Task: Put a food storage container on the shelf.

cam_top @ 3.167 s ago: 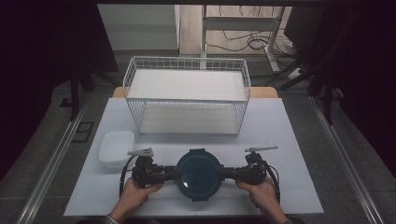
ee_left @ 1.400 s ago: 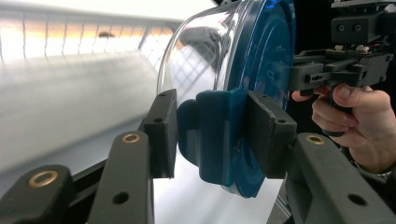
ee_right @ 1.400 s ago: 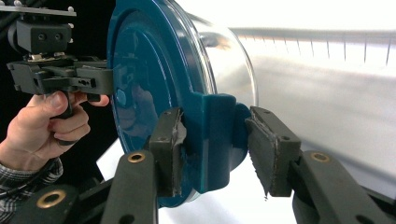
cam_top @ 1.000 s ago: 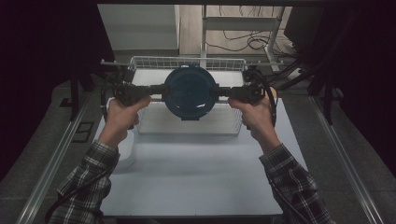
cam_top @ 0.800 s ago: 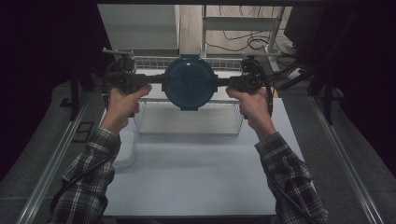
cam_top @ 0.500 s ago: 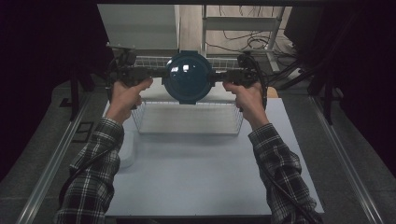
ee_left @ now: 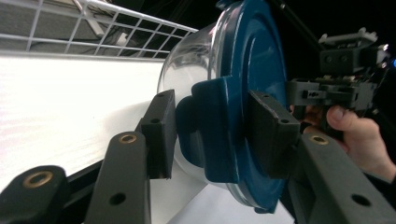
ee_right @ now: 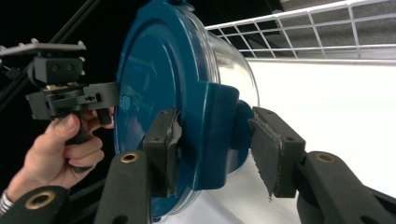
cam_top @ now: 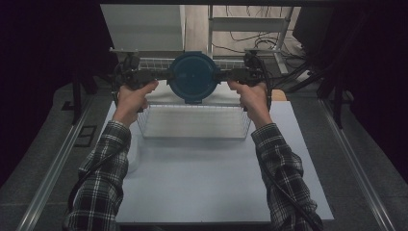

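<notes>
Above the wire basket, each hand-held gripper, left and right, is clamped on a side tab of the blue-lidded clear bowl, seemingly rigid, slippery and light.

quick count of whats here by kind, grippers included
lidded container: 1
wire basket: 1
hand-held grippers: 2, left and right
total: 4
</notes>
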The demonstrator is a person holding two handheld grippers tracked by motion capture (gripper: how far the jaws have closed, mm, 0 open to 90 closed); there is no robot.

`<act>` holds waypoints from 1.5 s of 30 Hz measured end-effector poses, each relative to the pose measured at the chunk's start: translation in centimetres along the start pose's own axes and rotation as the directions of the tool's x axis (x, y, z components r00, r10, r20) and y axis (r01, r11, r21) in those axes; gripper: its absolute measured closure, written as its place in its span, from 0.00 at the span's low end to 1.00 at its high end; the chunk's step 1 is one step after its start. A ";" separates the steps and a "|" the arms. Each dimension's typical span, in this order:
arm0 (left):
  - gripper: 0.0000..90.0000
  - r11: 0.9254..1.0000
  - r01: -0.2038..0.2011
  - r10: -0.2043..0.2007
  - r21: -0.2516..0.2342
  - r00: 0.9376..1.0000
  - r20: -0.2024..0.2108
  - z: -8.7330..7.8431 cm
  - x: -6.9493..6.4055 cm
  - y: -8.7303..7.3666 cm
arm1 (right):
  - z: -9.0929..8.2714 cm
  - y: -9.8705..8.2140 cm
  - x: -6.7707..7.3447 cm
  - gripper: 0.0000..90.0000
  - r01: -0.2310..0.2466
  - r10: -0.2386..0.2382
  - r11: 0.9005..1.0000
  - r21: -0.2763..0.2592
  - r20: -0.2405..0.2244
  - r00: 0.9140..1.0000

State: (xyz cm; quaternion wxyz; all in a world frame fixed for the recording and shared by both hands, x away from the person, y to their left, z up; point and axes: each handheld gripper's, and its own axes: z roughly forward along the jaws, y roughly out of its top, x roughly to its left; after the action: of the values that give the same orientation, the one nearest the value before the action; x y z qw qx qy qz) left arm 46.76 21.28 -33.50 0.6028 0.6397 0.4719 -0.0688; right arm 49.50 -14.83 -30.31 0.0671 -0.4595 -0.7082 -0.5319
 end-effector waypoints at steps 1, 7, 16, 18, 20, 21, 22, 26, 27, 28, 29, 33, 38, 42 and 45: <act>0.59 1.000 0.002 -0.002 -0.001 1.000 0.000 0.0 0.1 0.0 | 0.1 0.0 -0.1 0.57 -0.003 0.003 1.000 -0.001 -0.002 1.000; 0.63 1.000 -0.028 0.029 0.006 0.997 -0.078 0.5 0.0 -0.2 | 0.9 -0.1 0.8 0.60 0.096 -0.095 0.995 0.001 0.130 0.987; 0.52 0.977 -0.204 0.183 -0.064 0.953 -0.243 -1.9 -3.0 -0.1 | -0.3 -0.3 1.6 0.62 0.187 -0.178 0.982 -0.033 0.187 0.966; 0.59 0.968 -0.248 0.231 -0.047 0.944 -0.238 -2.9 -4.0 -0.9 | -1.3 -0.6 1.8 0.67 0.220 -0.208 0.974 -0.049 0.179 0.962; 0.70 0.956 -0.295 0.285 -0.007 0.930 -0.230 -3.3 -4.8 -2.2 | -2.1 -1.1 1.9 0.81 0.254 -0.241 0.966 -0.043 0.194 0.951; 0.75 0.948 -0.318 0.314 0.021 0.919 -0.239 -3.3 -5.1 -3.0 | -2.3 -1.5 1.9 0.88 0.266 -0.255 0.963 -0.036 0.187 0.949; 0.80 0.942 -0.333 0.334 0.046 0.911 -0.243 -3.1 -5.3 -3.7 | -2.5 -1.9 1.9 0.92 0.271 -0.263 0.962 -0.026 0.173 0.949; 0.93 0.928 -0.361 0.372 0.088 0.902 -0.220 -2.0 -5.2 -5.5 | -1.9 -3.6 2.1 0.99 0.316 -0.316 0.948 0.024 0.170 0.934; 0.94 0.929 -0.359 0.370 0.092 0.901 -0.226 -1.6 -5.1 -5.6 | -1.6 -3.8 2.2 0.99 0.327 -0.327 0.945 0.030 0.174 0.929; 0.94 0.929 -0.358 0.371 0.097 0.897 -0.240 -1.1 -5.1 -5.6 | -1.3 -4.0 2.3 0.99 0.332 -0.332 0.943 0.032 0.176 0.927; 0.94 0.929 -0.356 0.370 0.098 0.893 -0.255 -0.8 -5.0 -5.5 | -1.0 -4.0 2.3 0.99 0.338 -0.338 0.941 0.033 0.183 0.923; 0.96 0.937 -0.338 0.349 0.089 0.889 -0.298 -0.1 -4.5 -5.0 | -0.3 -4.0 2.3 0.99 0.347 -0.345 0.937 0.029 0.212 0.914; 0.96 0.948 -0.308 0.316 0.076 0.890 -0.329 0.3 -3.7 -4.2 | 0.2 -3.8 1.9 0.99 0.336 -0.333 0.942 0.026 0.214 0.918; 0.96 0.954 -0.289 0.297 0.076 0.887 -0.355 0.7 -3.2 -3.3 | 0.5 -3.5 1.7 0.99 0.328 -0.323 0.945 0.017 0.230 0.918; 0.96 0.956 -0.284 0.291 0.073 0.885 -0.363 0.9 -3.0 -2.9 | 0.8 -3.3 1.6 0.99 0.326 -0.320 0.945 0.017 0.240 0.917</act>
State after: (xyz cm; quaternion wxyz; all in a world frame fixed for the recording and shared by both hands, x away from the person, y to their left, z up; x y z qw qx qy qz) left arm 43.57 18.45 -33.85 0.5008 0.7093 0.4763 0.1388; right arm 46.54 -13.30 -31.98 -0.1128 -0.3978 -0.7708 -0.4847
